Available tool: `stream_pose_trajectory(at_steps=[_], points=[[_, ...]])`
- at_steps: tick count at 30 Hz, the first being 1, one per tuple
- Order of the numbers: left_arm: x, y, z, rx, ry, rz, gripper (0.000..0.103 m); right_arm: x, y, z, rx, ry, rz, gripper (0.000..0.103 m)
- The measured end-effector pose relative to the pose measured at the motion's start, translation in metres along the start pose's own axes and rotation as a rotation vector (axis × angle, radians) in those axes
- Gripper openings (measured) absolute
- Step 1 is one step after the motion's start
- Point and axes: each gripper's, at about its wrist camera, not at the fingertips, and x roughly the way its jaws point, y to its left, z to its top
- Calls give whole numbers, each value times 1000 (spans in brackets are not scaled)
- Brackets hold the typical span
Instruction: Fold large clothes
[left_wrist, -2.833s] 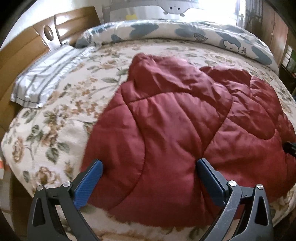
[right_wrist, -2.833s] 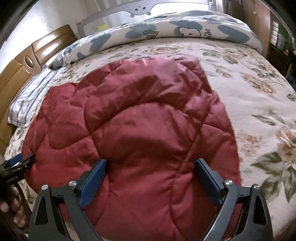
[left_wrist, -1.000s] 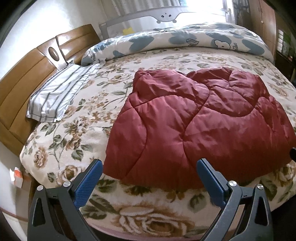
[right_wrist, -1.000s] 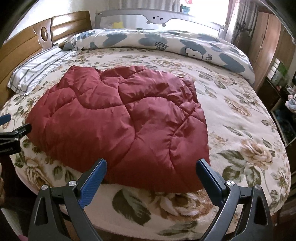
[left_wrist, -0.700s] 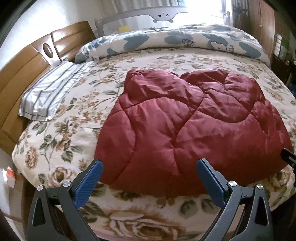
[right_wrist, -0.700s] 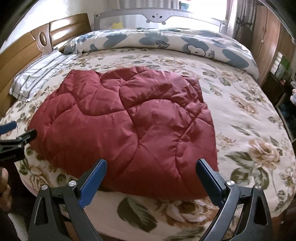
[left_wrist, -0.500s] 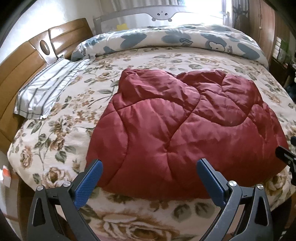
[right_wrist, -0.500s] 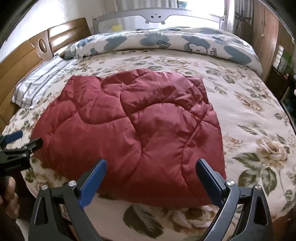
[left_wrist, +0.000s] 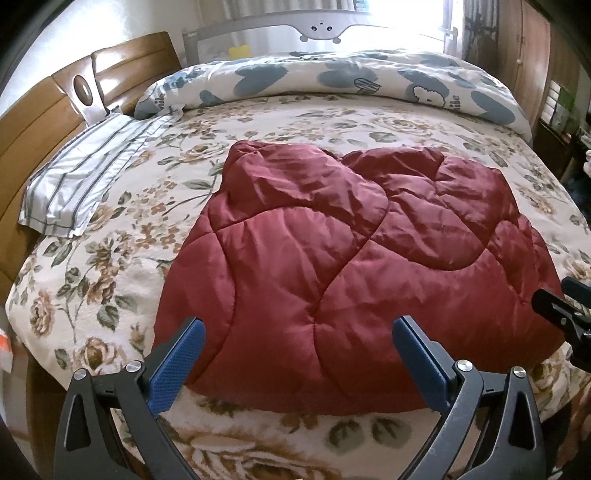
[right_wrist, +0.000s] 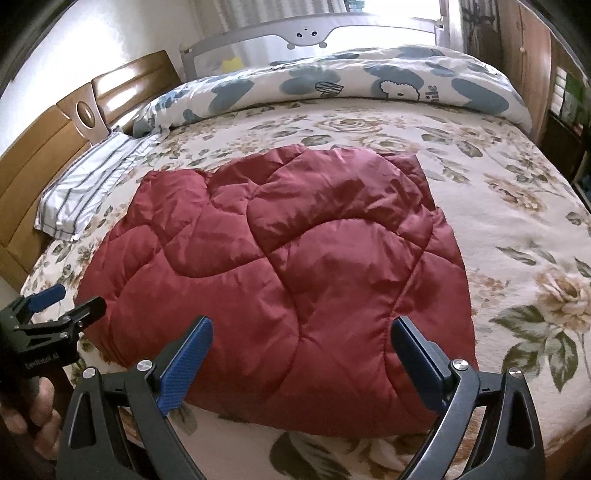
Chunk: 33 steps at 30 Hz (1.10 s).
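Note:
A dark red quilted padded garment (left_wrist: 347, 258) lies folded into a rough rectangle on the floral bed cover (left_wrist: 122, 221); it also shows in the right wrist view (right_wrist: 288, 266). My left gripper (left_wrist: 299, 343) is open and empty, just above the garment's near edge, towards its left part. My right gripper (right_wrist: 301, 341) is open and empty, above the near edge, towards its right part. The right gripper shows at the right edge of the left view (left_wrist: 565, 314). The left gripper shows at the left edge of the right view (right_wrist: 55, 314).
A striped pillow (left_wrist: 81, 177) lies by the wooden headboard (left_wrist: 40, 122) at left. A rolled blue-and-white duvet (left_wrist: 332, 77) runs along the far side under a grey bed rail (left_wrist: 321, 26). Wooden wardrobe (left_wrist: 532, 55) and shelves stand at right.
Both grippers pulled back from the garment to the bed's edge, then moved forward again, so their open jaws now hover over its near edge. The garment has not moved.

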Motion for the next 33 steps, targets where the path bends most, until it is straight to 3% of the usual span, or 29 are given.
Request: stream_pose_trajectory(at_steps=[33], points=[[11, -3, 17, -13, 24, -12, 102, 6, -1, 9, 12, 14, 1, 98]])
